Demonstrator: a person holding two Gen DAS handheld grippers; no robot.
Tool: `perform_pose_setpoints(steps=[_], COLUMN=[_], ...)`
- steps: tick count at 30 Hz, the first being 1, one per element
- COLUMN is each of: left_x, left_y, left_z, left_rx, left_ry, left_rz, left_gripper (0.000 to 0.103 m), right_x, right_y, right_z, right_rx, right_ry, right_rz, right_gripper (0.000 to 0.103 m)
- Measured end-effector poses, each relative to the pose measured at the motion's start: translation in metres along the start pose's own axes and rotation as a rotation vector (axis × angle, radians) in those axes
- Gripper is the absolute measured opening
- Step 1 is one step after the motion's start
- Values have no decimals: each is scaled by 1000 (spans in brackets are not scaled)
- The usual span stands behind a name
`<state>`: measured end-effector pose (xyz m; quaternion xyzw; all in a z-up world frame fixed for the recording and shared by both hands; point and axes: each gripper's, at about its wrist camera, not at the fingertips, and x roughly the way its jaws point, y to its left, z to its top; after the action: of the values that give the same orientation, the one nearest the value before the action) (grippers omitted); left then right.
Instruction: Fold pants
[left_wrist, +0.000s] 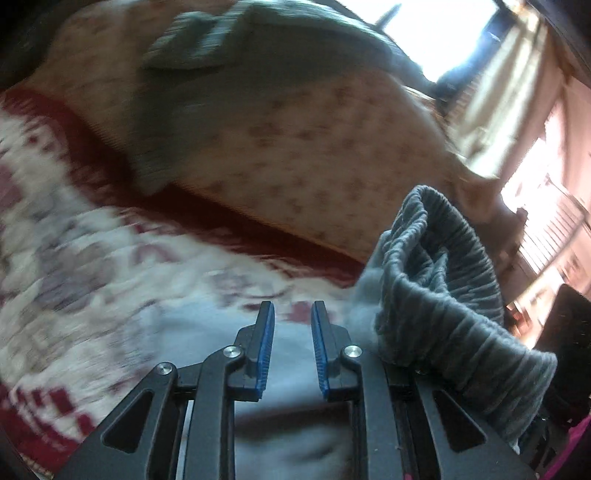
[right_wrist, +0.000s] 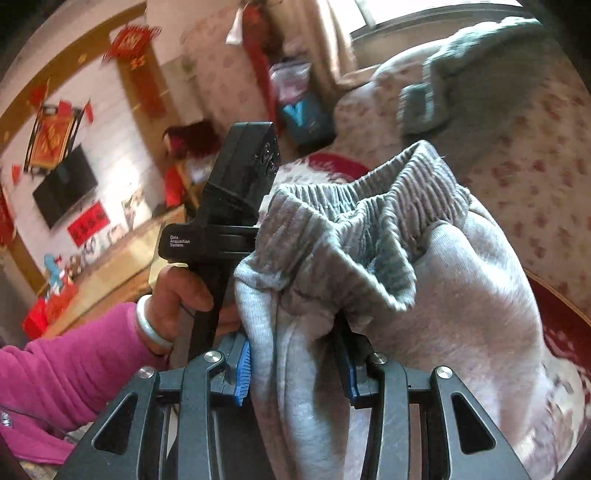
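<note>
We see no container in either view; the grey sweatpants (right_wrist: 369, 266) are the thing at hand, bunched up above a bed. In the right wrist view the right gripper (right_wrist: 295, 369) pinches a thick gather of the pants just below the ribbed elastic waistband (right_wrist: 354, 199), its blue pads (right_wrist: 242, 369) pressed into the fabric on both sides. The waistband stands upward and folds over itself. In the left wrist view the left gripper (left_wrist: 293, 350) has its fingers spread with a clear gap and nothing between them; the waistband (left_wrist: 436, 280) hangs just beside its right finger and drapes over that side of the frame. Below lie a red-and-white patterned blanket (left_wrist: 74, 236) and a beige floral cover (left_wrist: 314, 147), with another grey garment (left_wrist: 229, 55) on it farther back. In the right wrist view the person's left hand (right_wrist: 177, 295), in a pink sleeve (right_wrist: 66, 369) and pale bangle (right_wrist: 151, 325), grips the other gripper's handle upright. A wall television (right_wrist: 66, 184) and red decorations (right_wrist: 129, 40) sit behind.
</note>
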<state>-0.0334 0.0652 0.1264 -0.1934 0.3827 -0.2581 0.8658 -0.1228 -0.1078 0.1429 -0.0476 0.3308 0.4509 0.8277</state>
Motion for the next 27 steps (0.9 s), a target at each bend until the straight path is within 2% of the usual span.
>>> perform_pose_setpoints(steps=[5,6,8,10,11,12,13,15,18,20,23,27], left_x=[-7,-11,-18,-29,-35,-43,-50,-61,-76,-84,-90,-89], left_y=[77,84,96,99,97,94,88,70,37,10,-25,-63], left_z=[-29,-34,-42,-46,-47,-48,-47,-43,-41,-41,-46,-52], left_rx=[-167,-187,-216,-232,-231,-225,-216,-177,-103,-39,37,106], left_ry=[-6,-10,-21,-49,-65,-82,-97,-126,-150,-163,-167,-166], left_rz=[110,129,160,160,158,159,163,170,179,175,176,183], left_gripper=[20,26,39,59,63,70,74,75,82,83,85,86], right_x=[64,80,95,92,90,82,76,56,24,1,-31,-50], right_y=[6,4,2,-1,-1,-1,0,0,-3,-9,-28,-58], right_z=[-6,-13,-22,-26,-24,-21,-21,-16,-10,-8,-12,-20], right_rx=[-15,-9,14,51,54,66,75,81,57,48,51,85], right_ry=[95,134,164,144,137,131,130,119,71,35,5,3], right_rz=[15,24,42,108,127,163,180,186,149,98,-20,-170], right_gripper=[44,46,56,66,75,79,85,87,87,90,92,92])
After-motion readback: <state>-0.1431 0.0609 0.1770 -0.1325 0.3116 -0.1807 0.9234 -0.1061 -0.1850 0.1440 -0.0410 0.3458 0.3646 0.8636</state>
